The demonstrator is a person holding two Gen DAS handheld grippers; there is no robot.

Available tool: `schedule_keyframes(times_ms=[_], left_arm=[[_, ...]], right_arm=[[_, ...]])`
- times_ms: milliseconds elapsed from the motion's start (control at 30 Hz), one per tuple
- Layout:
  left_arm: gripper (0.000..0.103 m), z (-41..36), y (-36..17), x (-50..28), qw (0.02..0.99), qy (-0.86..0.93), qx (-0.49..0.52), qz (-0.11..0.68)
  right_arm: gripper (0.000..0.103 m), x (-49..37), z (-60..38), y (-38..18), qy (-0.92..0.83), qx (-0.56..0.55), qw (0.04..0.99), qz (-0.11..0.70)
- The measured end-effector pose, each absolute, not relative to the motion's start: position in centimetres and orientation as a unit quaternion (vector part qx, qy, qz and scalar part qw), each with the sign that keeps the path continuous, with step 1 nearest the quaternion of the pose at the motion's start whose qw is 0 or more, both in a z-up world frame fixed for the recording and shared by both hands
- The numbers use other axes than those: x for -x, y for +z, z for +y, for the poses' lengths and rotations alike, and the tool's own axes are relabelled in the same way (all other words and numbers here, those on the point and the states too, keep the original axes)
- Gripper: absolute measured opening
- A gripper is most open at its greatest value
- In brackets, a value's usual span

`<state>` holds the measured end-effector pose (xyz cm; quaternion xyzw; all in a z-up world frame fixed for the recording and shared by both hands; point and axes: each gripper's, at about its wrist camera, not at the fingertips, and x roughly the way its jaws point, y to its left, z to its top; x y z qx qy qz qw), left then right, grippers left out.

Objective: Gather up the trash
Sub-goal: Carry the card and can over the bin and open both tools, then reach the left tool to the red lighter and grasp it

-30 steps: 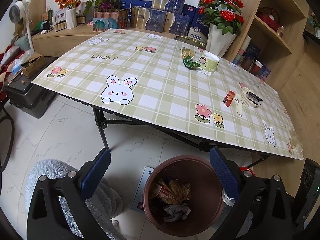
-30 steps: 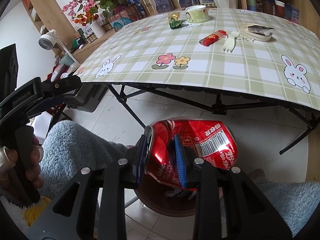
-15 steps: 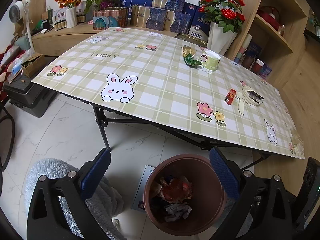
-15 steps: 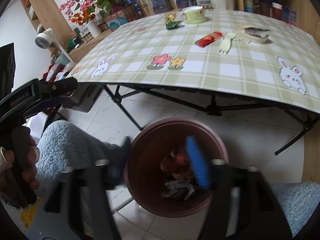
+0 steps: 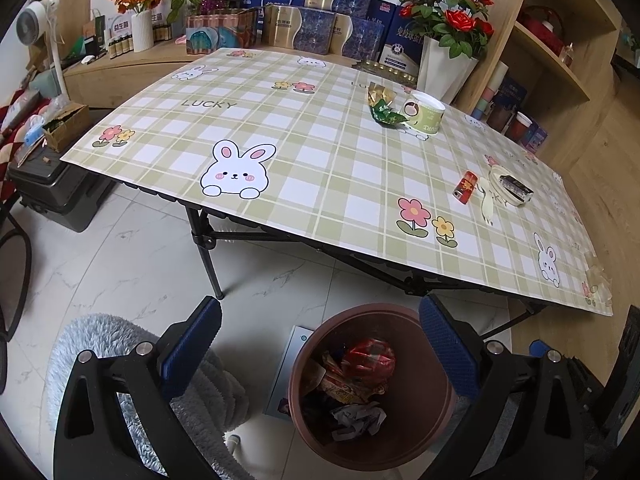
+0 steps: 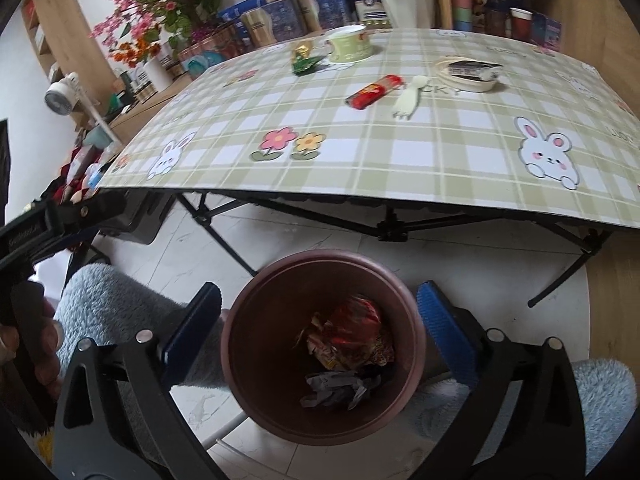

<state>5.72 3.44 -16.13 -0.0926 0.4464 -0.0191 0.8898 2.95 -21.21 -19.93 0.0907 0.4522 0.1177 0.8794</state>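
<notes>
Both tongs are hanging over the bin (image 6: 240, 344): right gripper (image 6: 320, 328) is opening wide (nothing inside), left gripper (image 5: 320, 344) is waiting wide, letting trash drop.

**Both grippers angled down, empty**

The right gripper (image 6: 320, 332) points steeply down, its jaws opening wide with nothing between them. The left gripper (image 5: 320, 344) points down likewise, jaws spread and empty. A hand (image 6: 28, 344) grips its handle.
</notes>
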Motion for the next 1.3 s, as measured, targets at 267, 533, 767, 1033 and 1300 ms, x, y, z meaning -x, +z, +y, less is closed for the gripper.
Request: schedule_keyframes(times_ms=[267, 533, 767, 1033, 1300], left_arm=[[0.097, 2.6, -15.5, -7.1, 0.896, -0.046, 0.077, 0.435], [0.097, 0.8, -15.2, -11.1, 0.886, -0.109, 0.076, 0.445], [0.097, -2.1, -14.7, -15.2, 0.888, -0.141, 0.047, 0.436], [0.097, -7.1, -16.2, -20.2, 0.871, -0.192, -0.011, 0.451], [0.077, -11.7, -17.6, -25.0, 0.856, -0.223, -0.057, 0.462]], right_arm=[[0.097, -4.1, -23.4, -19.0, 0.084, -0.084, 0.89, 0.441], [0.097, -6.5, -25.3, -17.0, 0.06, -0.059, 0.899, 0.431], [0.097, -9.0, -26.9, -15.7, 0.028, -0.044, 0.903, 0.426], [0.097, -11.5, -28.6, -16.3, 0.03, -0.038, 0.903, 0.427], [0.097, -13.0, -31.2, -16.8, 0.028, -0.082, 0.897, 0.433]])
